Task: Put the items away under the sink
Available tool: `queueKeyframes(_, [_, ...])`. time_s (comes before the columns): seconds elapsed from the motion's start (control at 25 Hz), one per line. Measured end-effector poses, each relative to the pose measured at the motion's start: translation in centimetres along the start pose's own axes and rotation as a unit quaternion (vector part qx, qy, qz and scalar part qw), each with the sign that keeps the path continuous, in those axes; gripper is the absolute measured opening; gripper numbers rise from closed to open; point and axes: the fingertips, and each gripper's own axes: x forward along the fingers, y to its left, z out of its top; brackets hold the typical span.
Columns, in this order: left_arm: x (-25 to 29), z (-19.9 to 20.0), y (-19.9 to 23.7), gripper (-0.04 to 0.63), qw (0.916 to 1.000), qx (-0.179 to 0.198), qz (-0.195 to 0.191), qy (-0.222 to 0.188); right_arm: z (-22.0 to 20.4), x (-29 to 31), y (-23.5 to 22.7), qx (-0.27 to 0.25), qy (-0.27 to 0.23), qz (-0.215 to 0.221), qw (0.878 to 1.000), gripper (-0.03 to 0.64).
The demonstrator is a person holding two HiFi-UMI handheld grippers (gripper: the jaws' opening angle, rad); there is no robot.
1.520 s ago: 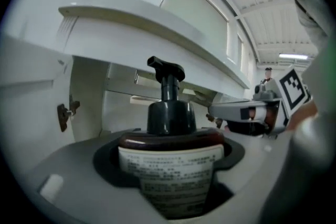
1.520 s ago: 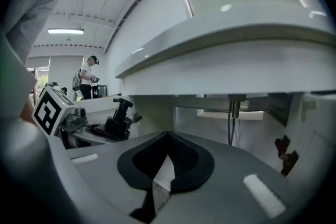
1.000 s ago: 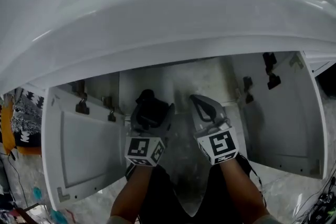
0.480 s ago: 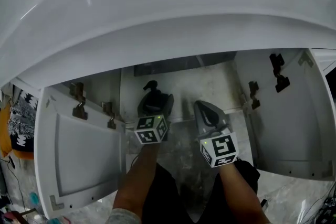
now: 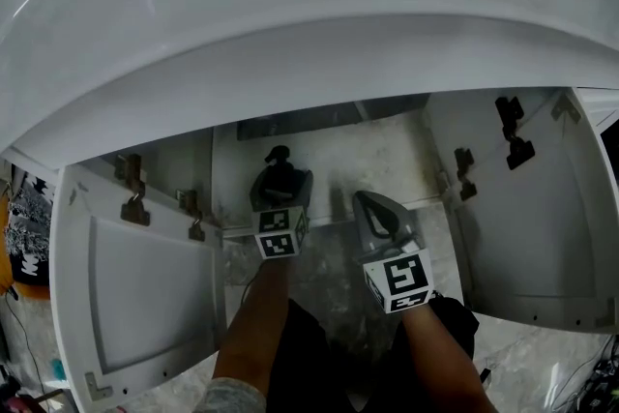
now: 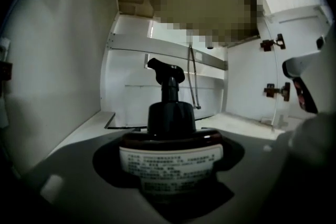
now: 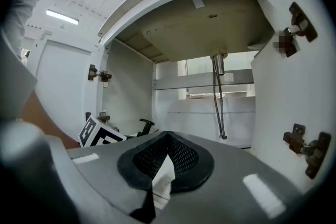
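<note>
A dark pump bottle (image 5: 279,167) with a white label (image 6: 170,157) stands upright between the jaws of my left gripper (image 5: 280,187), which is shut on its body. In the left gripper view (image 6: 170,150) the black pump head points left, into the open cabinet under the sink. My right gripper (image 5: 373,208) hovers beside it to the right, at the cabinet's front sill. Its jaws are shut, and the black mesh pads (image 7: 181,157) meet at the tips with only a white sliver between them. I cannot make out anything held there.
The white sink basin (image 5: 309,34) overhangs the cabinet. Both doors stand wide open, the left door (image 5: 135,295) and the right door (image 5: 532,208), with hinges on the side walls. A thin hose (image 7: 218,97) hangs from the basin's underside at the back. The cabinet floor (image 5: 387,160) is pale.
My left gripper has sunk and moved forward with the bottle toward the cabinet opening. The right gripper has dropped a little beside it.
</note>
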Motion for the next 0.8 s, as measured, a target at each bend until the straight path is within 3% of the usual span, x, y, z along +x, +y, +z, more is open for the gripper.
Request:
queueKeyframes(0.12, [-0.1, -0.8, -0.7, 0.36, 0.9989, 0.039, -0.019, 0.018, -0.2, 0.2, 0.3, -0.002, 0.004, 0.005, 1.0, -0.005])
queueKeyframes(0.4, [-0.6, -1.2, -1.3, 0.362, 0.9959, 0.06, -0.048, 0.048, -0.2, 0.6, 1.0, 0.007, 0.002, 0.016, 1.0, -0.005])
queueKeyframes(0.68, [-1.5, -3.4, -1.0, 0.371, 0.9846, 0.096, -0.071, 0.127, -0.2, 0.7, 0.3, 0.006, 0.002, 0.003, 1.0, -0.005])
queueKeyframes(0.8, [-0.8, -3.0, -0.1, 0.364, 0.9884, 0.082, -0.041, 0.121, 0.0, 0.8, 0.4, 0.021, -0.004, 0.005, 1.0, -0.005])
